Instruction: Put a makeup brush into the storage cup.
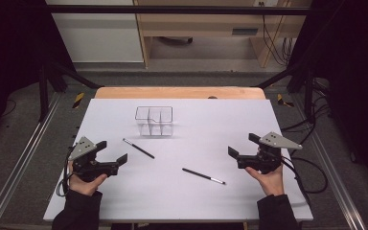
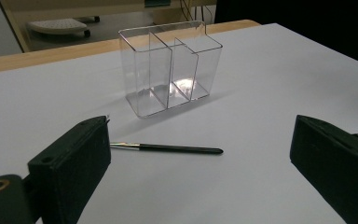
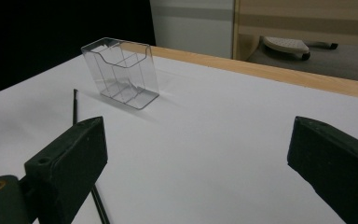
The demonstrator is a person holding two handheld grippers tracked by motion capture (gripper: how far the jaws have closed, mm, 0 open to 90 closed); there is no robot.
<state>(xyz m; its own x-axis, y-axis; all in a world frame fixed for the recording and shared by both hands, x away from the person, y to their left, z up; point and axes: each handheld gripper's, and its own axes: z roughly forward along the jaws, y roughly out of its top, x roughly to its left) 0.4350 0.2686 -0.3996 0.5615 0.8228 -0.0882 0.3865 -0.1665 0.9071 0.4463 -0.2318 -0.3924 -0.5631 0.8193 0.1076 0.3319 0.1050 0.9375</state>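
Both my claws are spread wide and empty. My left gripper (image 1: 111,154) hangs low over the near left of the white table (image 1: 249,120), and my right gripper (image 1: 243,147) does the same on the near right. Two thin brushes lie flat on the table: one brush (image 2: 168,148) sits just ahead of my left claw, between it and the clear holder (image 1: 154,120), and the other brush (image 1: 204,176) lies nearer the front edge, just left of my right claw. The holder stands upright toward the far middle, with nothing in its compartments.

The job, as I read it, is to get the brushes into that holder, and most of the trouble I expect comes from how thin they are. Lying flush on a smooth sheet, a brush could roll or skid away if one jaw touches it before the other — I'd want the jaws straddling it squarely before closing. If I come down too steeply, the jaws may hit the table and close above the handle.

A grip near one end would let the brush droop or twist, so it might catch the holder's rim rather than go in. The holder also looks light — a nudge from a jaw or a tilted brush could push it back or tip it over.
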